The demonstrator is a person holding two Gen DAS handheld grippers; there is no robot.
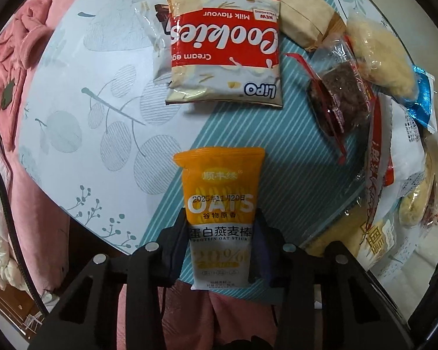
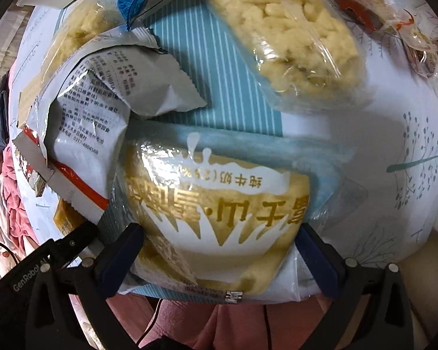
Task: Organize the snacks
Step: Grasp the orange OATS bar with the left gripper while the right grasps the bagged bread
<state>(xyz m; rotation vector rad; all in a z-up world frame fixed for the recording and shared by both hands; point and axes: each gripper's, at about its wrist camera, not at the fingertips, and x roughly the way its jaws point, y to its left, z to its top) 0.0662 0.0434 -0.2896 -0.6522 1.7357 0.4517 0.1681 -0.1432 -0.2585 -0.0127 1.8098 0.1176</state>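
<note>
My left gripper (image 1: 220, 230) is shut on an orange and white oat stick packet (image 1: 220, 198), held upright over the round table (image 1: 73, 122). Beyond it a red and white Cookies bag (image 1: 224, 49) lies flat on a smaller chocolate packet (image 1: 154, 32). My right gripper (image 2: 219, 250) has its jaws on both sides of a bread pack with gold lettering (image 2: 219, 204) at the table's near edge. A clear bag of yellow cake (image 2: 283, 38) lies behind it. A white printed packet (image 2: 102, 116) lies to its left.
In the left wrist view a brown cake in clear wrap (image 1: 341, 96), a tan paper bag (image 1: 286, 8) and a heap of packets (image 1: 400, 151) lie at the right. A pink garment (image 1: 11, 67) hangs at the left. A red-wrapped snack (image 2: 362, 8) lies far right.
</note>
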